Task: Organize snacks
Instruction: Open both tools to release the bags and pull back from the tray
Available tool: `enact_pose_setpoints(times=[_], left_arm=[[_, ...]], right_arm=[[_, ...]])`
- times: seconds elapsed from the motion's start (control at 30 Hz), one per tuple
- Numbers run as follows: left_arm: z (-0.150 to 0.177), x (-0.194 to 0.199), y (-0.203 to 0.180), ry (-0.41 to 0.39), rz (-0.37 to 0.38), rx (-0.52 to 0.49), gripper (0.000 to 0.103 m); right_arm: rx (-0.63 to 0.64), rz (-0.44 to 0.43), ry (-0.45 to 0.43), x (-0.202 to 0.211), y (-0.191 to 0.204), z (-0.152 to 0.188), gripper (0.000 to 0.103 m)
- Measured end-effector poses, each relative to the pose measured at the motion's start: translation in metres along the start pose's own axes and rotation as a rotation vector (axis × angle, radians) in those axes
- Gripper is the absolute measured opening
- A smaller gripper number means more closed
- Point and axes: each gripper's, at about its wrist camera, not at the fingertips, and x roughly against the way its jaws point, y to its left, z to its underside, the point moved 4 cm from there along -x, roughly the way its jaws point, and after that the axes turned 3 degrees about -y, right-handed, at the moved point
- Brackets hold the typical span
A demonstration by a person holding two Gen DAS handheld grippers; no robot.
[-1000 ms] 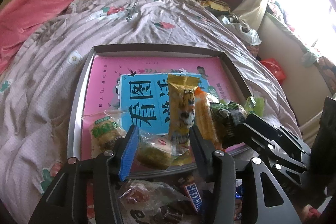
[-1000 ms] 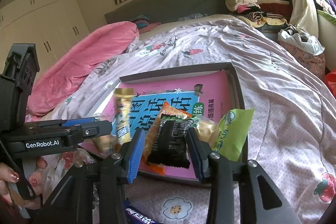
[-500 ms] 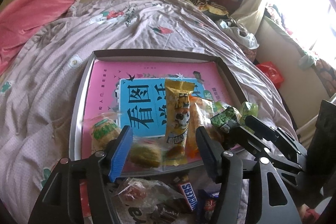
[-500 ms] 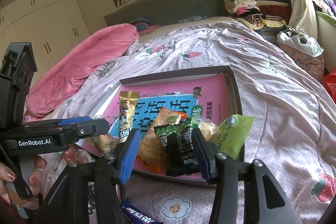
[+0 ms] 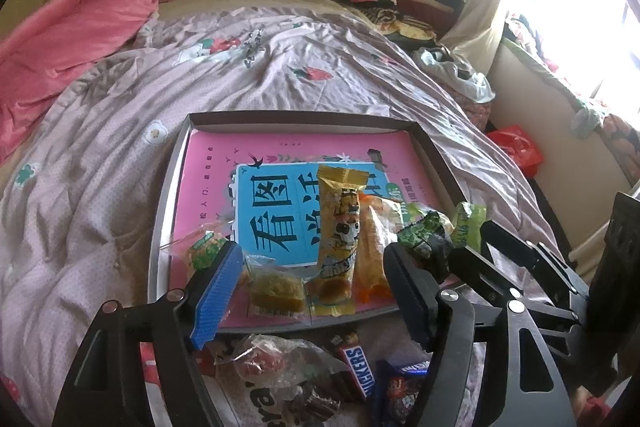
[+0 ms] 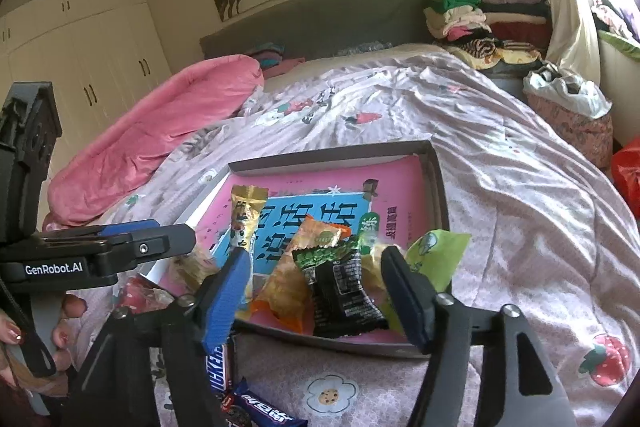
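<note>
**Snacks lined along near edge of tray; both tongs spread and empty**

Snacks lay in a row at the near end of a shallow dark-rimmed tray (image 5: 436, 163) resting on the bed's floral quilt (image 5: 100, 187). A pink and blue printed sheet (image 5: 280, 155) lined the tray floor. Left to right in the left wrist view: green-labelled clear packet (image 5: 204, 247), clear-wrapped yellow cake (image 5: 274, 287), tall yellow packet (image 5: 338, 235), orange packet (image 5: 372, 247), black and green packet (image 5: 426, 241), light green packet (image 5: 466, 223) leaning on the right rim.

Left tongs (image 5: 312, 291) hovered low just before the tray's near rim, pointed along the bed, spread wide with nothing between them; the yellow cake and yellow packet appeared in the gap. A hand (image 6: 24, 343) with painted nails gripped the left handle, seen in the right wrist view.

Right tongs (image 6: 316, 297) were held beside the left unit, level with it, also spread and empty, framing the orange packet and the black and green packet (image 6: 340, 291). Whether the fingertips touched any wrapper could not be determined.

Loose items lay on the quilt short of the tray: Snickers bar (image 5: 358, 371), crumpled clear bag (image 5: 276, 363), blue-wrapped bar (image 6: 264, 411).
</note>
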Motion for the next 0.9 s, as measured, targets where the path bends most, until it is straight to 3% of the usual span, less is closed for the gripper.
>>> enact_pose_setpoints(times=[0.9], left_arm=[[0.012,0.035,-0.007,-0.022,0.039,-0.019,0.075]], right_arm=[[0.014,-0.029,-0.006,0.021,0.017,0.004,0.079]])
